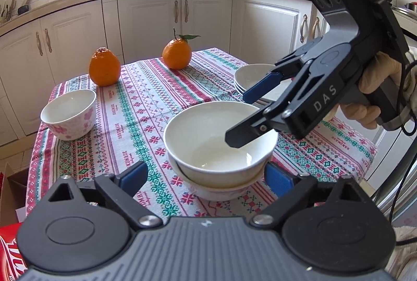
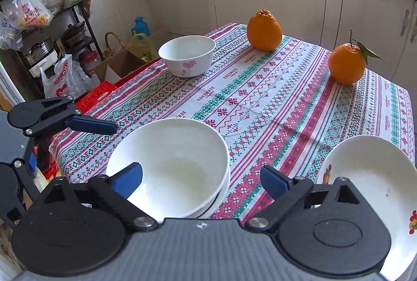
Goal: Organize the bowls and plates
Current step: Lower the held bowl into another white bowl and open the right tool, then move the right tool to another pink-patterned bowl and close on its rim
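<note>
Two glossy white ceramic bowls [image 1: 219, 145], nested one inside the other, near the front edge of the surface [image 1: 146, 104] under its red, green and white patterned tablecloth. Upper bowl seated slightly askew in the lower, a dark sliver of gap along the left side. Third bowl, white ceramic with pink flower prints [image 1: 68, 113], alone and well apart at the far left corner. Stack of shallow white ceramic plates [image 2: 370, 176], fruit motif on the rim, just to the right of the nested pair. Two bumpy-skinned oranges [image 1: 104, 70] at the back, clear of the dishes.

Left tool [image 1: 206, 176] spread wide, blue pads either side of the nested bowls, pressing on nothing. Right tool [image 2: 202, 180] equally wide open, one finger hanging above the upper bowl's hollow, the other off to the plate side, gripping nothing.

Handling, judged: glazed porcelain, so stiff, hard and slick under rubber pads; moderately heavy for its size, heavier as a pair; brittle, likely to chip at the rim on any knock against another dish. Best hold probably on the rim wall, one pad inside and one outside, pinched firmly on the near side. Flowered bowl likely light enough for a single rim pinch. Nested pair likely to shift or clack if lifted by the upper bowl alone. Thin tablecloth, little cushioning on set-down; slow, level lowering advised.
</note>
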`<state>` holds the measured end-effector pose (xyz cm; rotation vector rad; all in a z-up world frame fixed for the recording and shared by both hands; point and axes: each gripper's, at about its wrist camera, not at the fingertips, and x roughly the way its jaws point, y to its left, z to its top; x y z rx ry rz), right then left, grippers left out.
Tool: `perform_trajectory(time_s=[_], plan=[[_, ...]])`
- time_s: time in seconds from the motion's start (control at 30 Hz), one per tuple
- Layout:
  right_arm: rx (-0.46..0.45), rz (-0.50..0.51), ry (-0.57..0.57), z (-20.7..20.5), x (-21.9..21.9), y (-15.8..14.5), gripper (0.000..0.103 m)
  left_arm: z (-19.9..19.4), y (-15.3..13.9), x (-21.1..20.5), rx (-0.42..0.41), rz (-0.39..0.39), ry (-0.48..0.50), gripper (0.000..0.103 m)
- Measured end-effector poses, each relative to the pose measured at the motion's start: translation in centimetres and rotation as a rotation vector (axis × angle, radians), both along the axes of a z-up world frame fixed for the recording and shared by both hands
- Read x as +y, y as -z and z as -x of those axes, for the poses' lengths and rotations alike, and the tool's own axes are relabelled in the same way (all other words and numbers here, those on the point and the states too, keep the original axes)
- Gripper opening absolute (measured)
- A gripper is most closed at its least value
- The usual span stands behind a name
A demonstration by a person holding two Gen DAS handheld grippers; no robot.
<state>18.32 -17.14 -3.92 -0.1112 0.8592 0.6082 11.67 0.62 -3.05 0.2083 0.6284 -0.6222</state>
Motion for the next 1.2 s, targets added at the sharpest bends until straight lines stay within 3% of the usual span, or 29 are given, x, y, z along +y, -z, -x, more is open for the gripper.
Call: perform_trajectory(time_s=[0.63,0.87,1.2], plan=[[-0.082,0.078,-0.112,-2.5,4.4,-3.6,0.103,-2.9,-0.8,7.3,-0.086,0.029,-0.221,0.098],[-0.086,0.084,-0.173,-6.4,6.8,-5.0,0.103,-6.0,-0.5,8.8,-0.095,0.006,-0.35,0.098],[-0.037,0.105,-0.232,-13.8,9.9,-4.8,0.103,-11.6,0.9,9.2,-0.112,-0.018,-0.404,0.098]])
